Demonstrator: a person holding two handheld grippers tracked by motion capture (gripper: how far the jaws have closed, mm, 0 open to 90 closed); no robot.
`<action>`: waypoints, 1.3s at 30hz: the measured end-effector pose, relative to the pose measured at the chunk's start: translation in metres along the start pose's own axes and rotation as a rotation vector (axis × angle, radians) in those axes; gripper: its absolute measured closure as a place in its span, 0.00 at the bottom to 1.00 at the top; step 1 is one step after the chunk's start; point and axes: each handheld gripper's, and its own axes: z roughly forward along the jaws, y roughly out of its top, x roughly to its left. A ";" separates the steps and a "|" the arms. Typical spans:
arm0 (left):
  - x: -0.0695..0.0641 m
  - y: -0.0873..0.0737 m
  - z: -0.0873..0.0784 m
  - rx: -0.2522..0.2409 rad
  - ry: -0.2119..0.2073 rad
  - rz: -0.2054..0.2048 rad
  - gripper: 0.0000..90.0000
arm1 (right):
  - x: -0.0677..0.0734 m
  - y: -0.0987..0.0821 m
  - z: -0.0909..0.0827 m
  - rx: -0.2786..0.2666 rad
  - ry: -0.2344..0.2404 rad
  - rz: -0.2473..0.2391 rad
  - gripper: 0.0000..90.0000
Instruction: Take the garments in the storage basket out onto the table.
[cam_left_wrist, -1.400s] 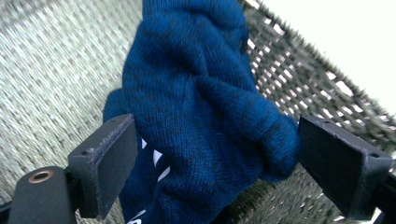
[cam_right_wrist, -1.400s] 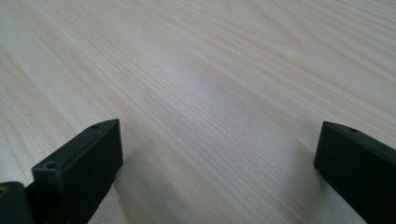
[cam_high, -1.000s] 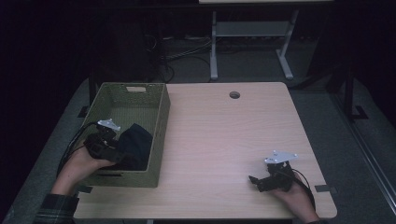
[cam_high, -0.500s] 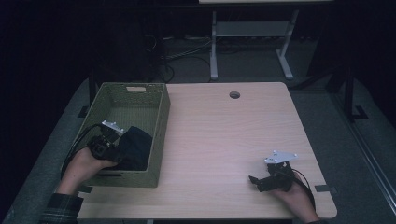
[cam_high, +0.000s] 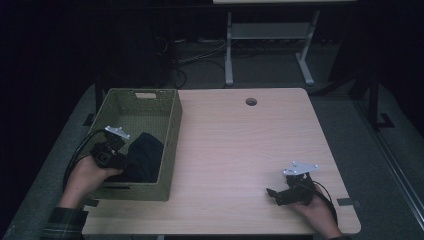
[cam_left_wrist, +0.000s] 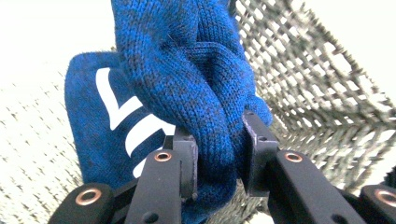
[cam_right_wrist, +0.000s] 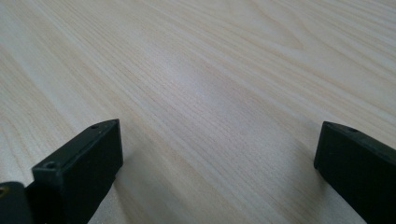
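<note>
The olive woven rectangular basket (cam_high: 172, 130) holds a blue knitted garment (cam_left_wrist: 196, 88); the left gripper (cam_left_wrist: 218, 154), jaws just closing, clamps its fold. The right gripper (cam_right_wrist: 217, 158) gapes over the pale wooden tabletop (cam_high: 240, 145). The garment's white lettering is partly hidden.

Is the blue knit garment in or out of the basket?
In. The blue knit garment sits inside the basket, bunched between the left gripper jaws.

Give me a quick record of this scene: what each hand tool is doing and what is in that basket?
left gripper: jaws just closed, pinching a fold of the blue knitted garment
garment: blue knit with white lettering, inside the basket
basket: green woven, on the table's left side
right gripper: jaws wide apart, nothing between them, low over the bare wood
table: light wooden top with a round cable hole
</note>
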 end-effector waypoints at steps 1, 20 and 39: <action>-0.001 0.002 -0.002 -0.003 0.001 0.003 0.79 | 0.000 0.000 0.000 -0.003 0.001 -0.005 0.01; -0.016 0.031 -0.048 -0.041 0.044 0.047 0.80 | 0.000 0.000 0.000 -0.001 0.002 0.005 0.01; -0.030 0.061 -0.090 -0.096 0.101 0.059 0.82 | 0.000 0.000 0.000 -0.002 0.002 0.004 0.01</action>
